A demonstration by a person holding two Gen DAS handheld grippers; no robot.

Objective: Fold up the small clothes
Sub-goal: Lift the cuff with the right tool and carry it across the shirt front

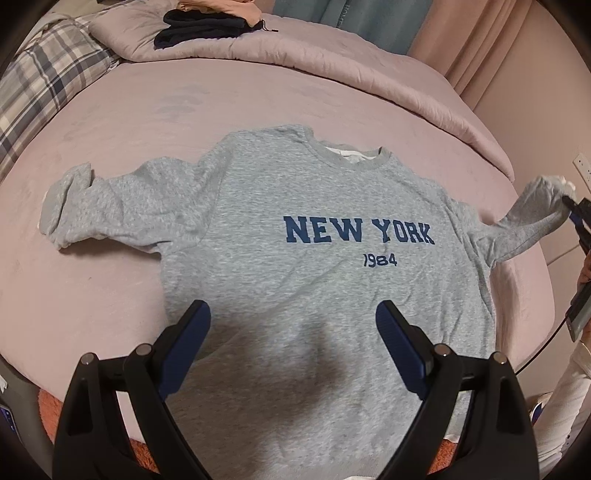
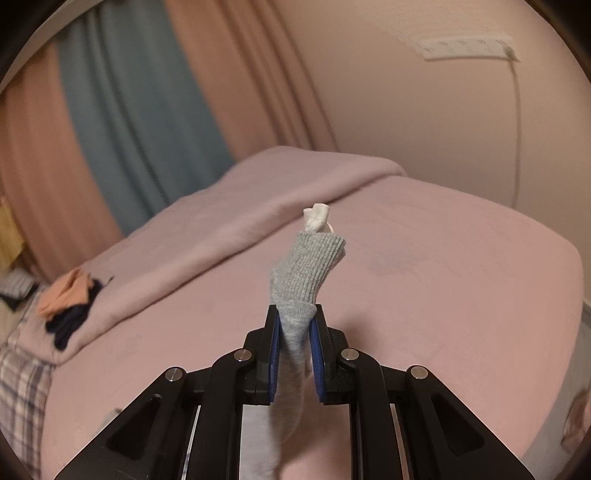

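- While the grey sweatshirt (image 1: 295,236) lies front-up on the pink bed (image 1: 122,280), with its "NEW YORK 1984" print showing, the right gripper (image 2: 294,325) has its fingers clamped on the cuff end of one sleeve (image 2: 306,273).
- That sleeve is lifted off the bed and stretched away from the body; a bit of white lining pokes out past the ribbed cuff.
- The left gripper (image 1: 293,317) hovers above the lower front of the sweatshirt, fingers spread wide, holding nothing.
- The other sleeve (image 1: 107,206) rests on the bed out to the side, somewhat rumpled, its cuff turned back on itself.
- A rolled pink duvet (image 1: 332,55) lies across the far end of the bed, with dark and peach clothes (image 1: 207,26) piled on it, well apart from the sweatshirt.
- I'd judge this to be the opening fold: the sleeve is in hand but not yet laid across.
- Next, as I read it, the held sleeve wants carrying inward over the chest and setting down flat, while the free gripper pins the body so the fabric doesn't drag.
- Then the rumpled sleeve would need straightening first.
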